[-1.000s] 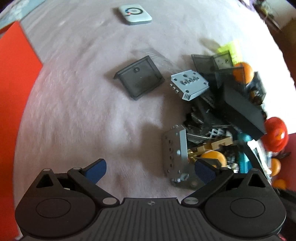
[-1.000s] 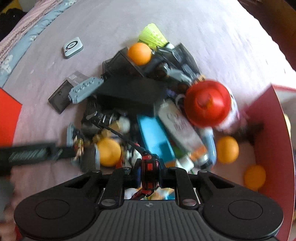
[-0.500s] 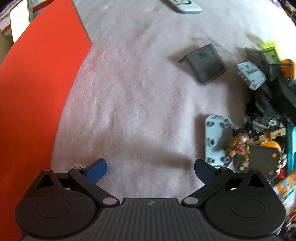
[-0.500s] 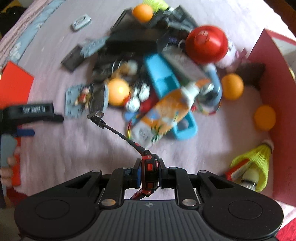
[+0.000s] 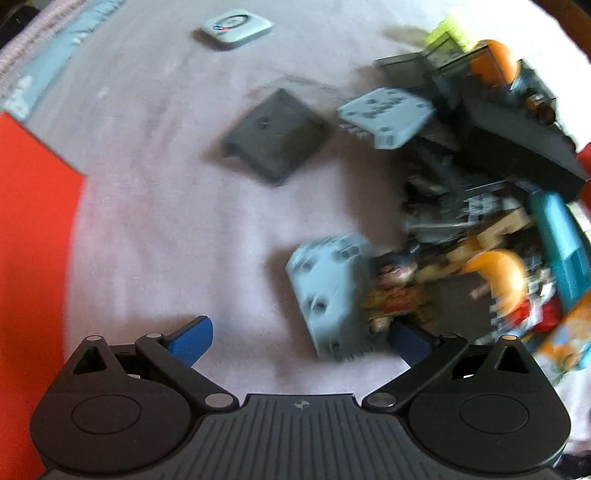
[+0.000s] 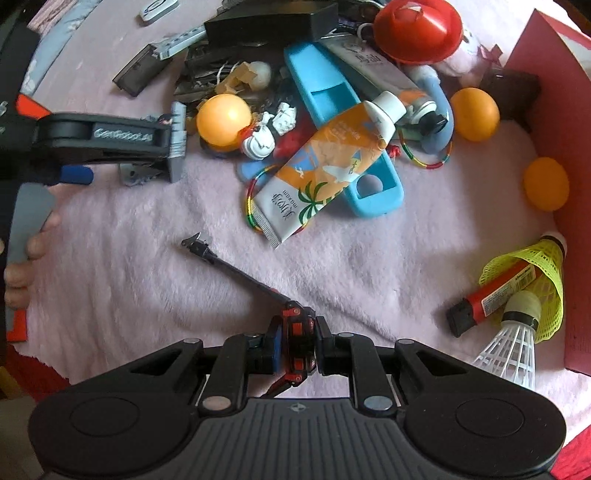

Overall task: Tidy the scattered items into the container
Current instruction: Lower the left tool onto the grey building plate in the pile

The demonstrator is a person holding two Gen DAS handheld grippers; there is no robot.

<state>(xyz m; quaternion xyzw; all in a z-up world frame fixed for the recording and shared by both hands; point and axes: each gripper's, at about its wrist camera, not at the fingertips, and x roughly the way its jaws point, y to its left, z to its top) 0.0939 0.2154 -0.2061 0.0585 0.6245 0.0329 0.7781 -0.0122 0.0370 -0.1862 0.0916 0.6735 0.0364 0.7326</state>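
My left gripper [image 5: 300, 339] hangs open just above the pink fleece. A light grey studded plate [image 5: 328, 291] lies between its blue pads, with a small toy figure [image 5: 395, 295] at the plate's right edge; the pads are not pressing on either. My right gripper [image 6: 295, 339] is shut on a red-and-black toy piece. That piece's thin black rod [image 6: 236, 273] sticks out up and left over bare fleece. The scattered pile [image 6: 325, 122] lies beyond it. A red box wall [image 6: 546, 110] stands at the right.
The pile holds a sunscreen tube [image 6: 325, 166], a blue case [image 6: 332, 92], a red toy helmet [image 6: 417, 29] and orange balls [image 6: 223, 120]. Shuttlecocks [image 6: 528, 280] and a red lighter [image 6: 491, 299] lie beside the red wall. A dark lid [image 5: 275, 136] and a red panel [image 5: 33, 240] lie left.
My left gripper swung left toward the red panel, then back over the grey plate. My right gripper drew back from over the pile with the toy piece, lower over the fleece.
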